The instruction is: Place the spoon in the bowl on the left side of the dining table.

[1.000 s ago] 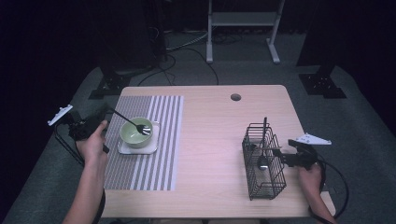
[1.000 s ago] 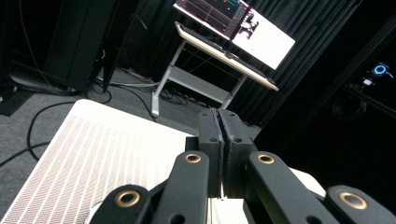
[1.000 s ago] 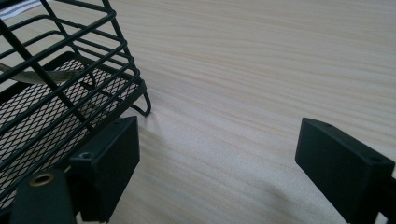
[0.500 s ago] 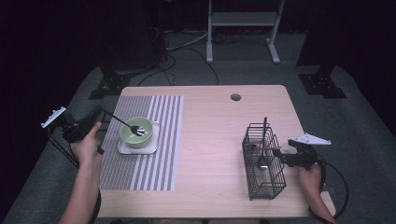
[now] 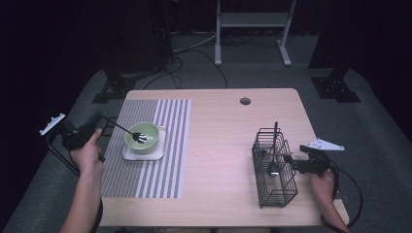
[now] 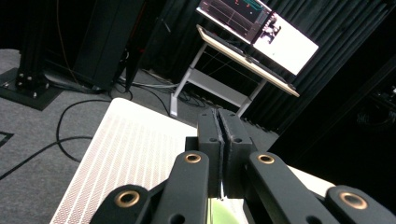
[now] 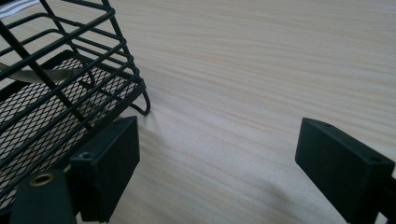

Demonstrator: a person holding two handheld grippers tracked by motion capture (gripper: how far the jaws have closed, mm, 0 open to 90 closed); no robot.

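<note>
Looking down from the high view, a wooden table (image 5: 218, 145) is seen with a striped mat (image 5: 155, 165) on its left half. On that mat a green bowl (image 5: 148, 141) sits on a small white plate (image 5: 141, 155). A black fork (image 5: 127, 130) is held by its handle in the left gripper (image 5: 99, 121), just off the table's left edge, and its head lies over the inside of the bowl; whether it touches the bowl cannot be told. On the right half a black wire basket (image 5: 274, 170) stands upright with dark utensils in it, and the right gripper (image 5: 291, 165) is held just beside the basket's right side.

From the left gripper view, the two jaws are seen pressed together, pad against pad, with only a thin seam between them. The fork handle cannot be made out in that seam. A sliver of green is seen below the jaws, and the mat (image 6: 126, 158) runs off to the left; a stand with lit screens (image 6: 261, 28) is seen beyond the table, which the high view leaves out.

From the right gripper view, the jaws are seen standing wide apart with bare tabletop (image 7: 243, 93) between them. The basket (image 7: 56, 93) is set just beside the left jaw, a closeness not settled from above.
</note>
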